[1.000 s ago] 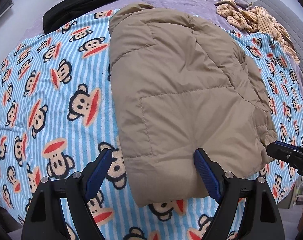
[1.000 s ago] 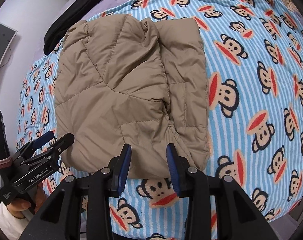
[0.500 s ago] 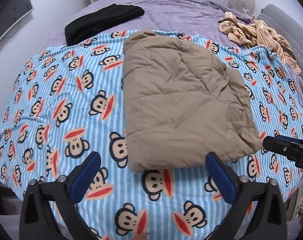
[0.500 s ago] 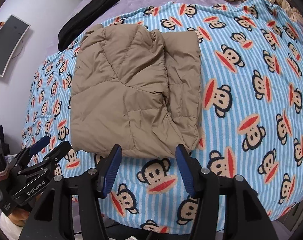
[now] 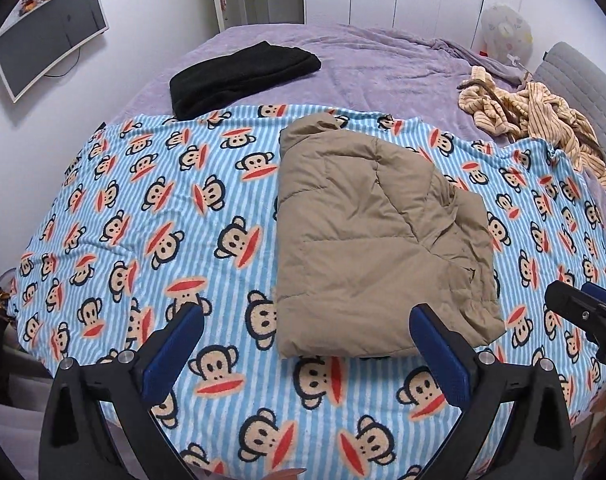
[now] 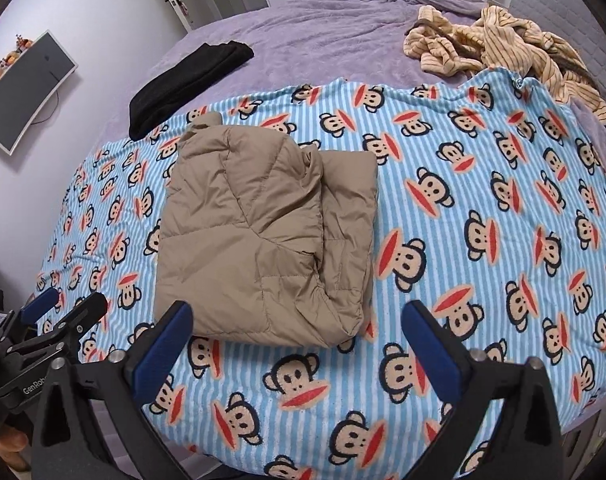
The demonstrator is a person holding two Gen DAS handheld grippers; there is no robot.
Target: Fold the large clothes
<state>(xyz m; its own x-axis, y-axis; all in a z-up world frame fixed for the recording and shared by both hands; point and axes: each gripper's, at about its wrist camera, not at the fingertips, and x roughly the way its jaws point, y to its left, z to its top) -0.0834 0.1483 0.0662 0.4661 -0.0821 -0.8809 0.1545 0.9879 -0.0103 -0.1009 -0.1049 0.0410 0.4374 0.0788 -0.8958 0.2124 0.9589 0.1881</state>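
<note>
I note both grippers, left (image 5: pixel 303 344) and right (image 6: pixel 299 336), just opened wide, empty, backed off; tan quilted puffer jacket (image 5: pixel 367 248) lies folded; fold judged complete.

Left wrist: we look steeply down from the near bed edge, left of the jacket (image 5: pixel 367 240).
Right wrist: same aim, further right.
Shared: the jacket (image 6: pixel 263 240) and the monkey blanket (image 5: pixel 143 216).

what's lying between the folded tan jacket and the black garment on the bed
Only bare monkey-print blanket lies between the tan jacket and the black garment, in the right wrist view.
</note>
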